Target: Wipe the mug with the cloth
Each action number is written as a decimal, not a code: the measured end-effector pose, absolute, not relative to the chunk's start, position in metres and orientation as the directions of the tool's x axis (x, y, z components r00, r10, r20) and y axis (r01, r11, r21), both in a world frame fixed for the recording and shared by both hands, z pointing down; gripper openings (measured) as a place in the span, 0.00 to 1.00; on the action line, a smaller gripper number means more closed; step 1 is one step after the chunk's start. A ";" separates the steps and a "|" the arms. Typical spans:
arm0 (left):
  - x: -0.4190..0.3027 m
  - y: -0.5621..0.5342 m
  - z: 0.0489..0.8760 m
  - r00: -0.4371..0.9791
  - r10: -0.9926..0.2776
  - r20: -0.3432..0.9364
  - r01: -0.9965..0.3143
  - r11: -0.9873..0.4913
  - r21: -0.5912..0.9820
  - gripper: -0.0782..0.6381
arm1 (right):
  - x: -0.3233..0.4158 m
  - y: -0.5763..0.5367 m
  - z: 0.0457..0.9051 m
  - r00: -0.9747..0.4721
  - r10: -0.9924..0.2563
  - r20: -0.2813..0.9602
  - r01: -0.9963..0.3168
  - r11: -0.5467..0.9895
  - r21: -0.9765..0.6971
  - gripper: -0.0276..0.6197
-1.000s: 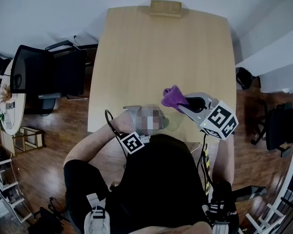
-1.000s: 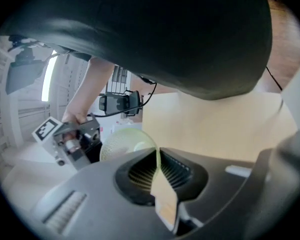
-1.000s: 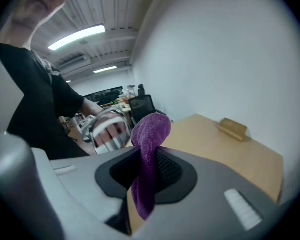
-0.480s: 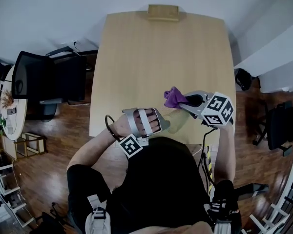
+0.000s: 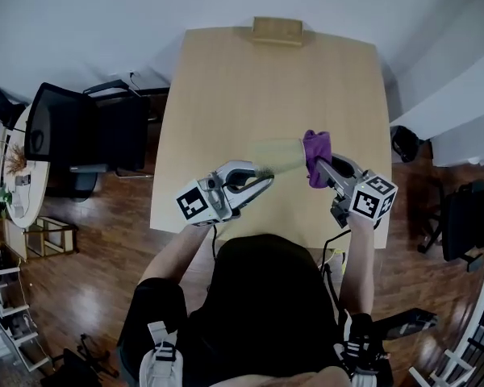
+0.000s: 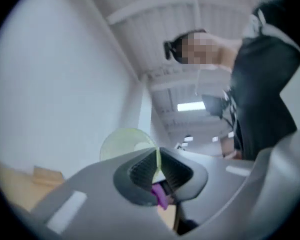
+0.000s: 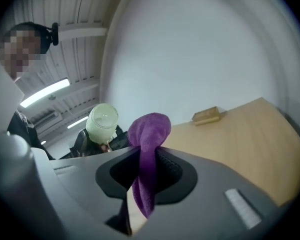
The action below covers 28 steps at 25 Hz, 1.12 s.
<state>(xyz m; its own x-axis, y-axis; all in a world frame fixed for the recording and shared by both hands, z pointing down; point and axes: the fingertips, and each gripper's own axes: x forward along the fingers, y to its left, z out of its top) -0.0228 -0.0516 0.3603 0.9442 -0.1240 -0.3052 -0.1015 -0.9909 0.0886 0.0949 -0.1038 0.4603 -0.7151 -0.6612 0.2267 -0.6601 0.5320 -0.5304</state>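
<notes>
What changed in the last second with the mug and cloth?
The left gripper rolled over and swung the mug out from the person's body. The right gripper brought the cloth to the mug's far end. Unchanged: left jaws shut on the mug's rim, right jaws on the cloth.

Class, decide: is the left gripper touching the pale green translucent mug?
Touching. The left gripper view shows the left gripper with its jaws shut on the thin wall of the pale green translucent mug, which is pinched between them.
</notes>
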 end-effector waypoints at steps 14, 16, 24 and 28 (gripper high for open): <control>-0.047 -0.060 0.347 0.841 -0.064 -0.537 0.191 -0.894 0.405 0.16 | 0.036 -0.083 0.316 -0.740 -0.655 -0.153 -0.601 0.747 -0.285 0.15; -0.046 -0.054 0.345 0.833 -0.047 -0.551 0.215 -0.890 0.402 0.17 | 0.038 -0.083 0.324 -0.727 -0.670 -0.148 -0.610 0.730 -0.307 0.15; -0.046 -0.048 0.348 0.807 -0.045 -0.588 0.272 -0.856 0.439 0.17 | 0.065 -0.103 0.386 -0.635 -0.772 -0.032 -0.699 0.592 -0.400 0.15; -0.053 -0.059 0.347 0.767 -0.107 -0.633 0.286 -0.825 0.487 0.16 | 0.079 -0.104 0.399 -0.582 -0.813 0.016 -0.739 0.521 -0.428 0.15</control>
<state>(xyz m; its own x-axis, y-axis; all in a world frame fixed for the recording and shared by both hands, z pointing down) -0.0532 -0.0592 0.3466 0.7672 -0.1068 -0.6325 0.2863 -0.8253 0.4867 0.0791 -0.1041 0.3987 -0.5823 -0.8128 0.0162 -0.7386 0.5206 -0.4283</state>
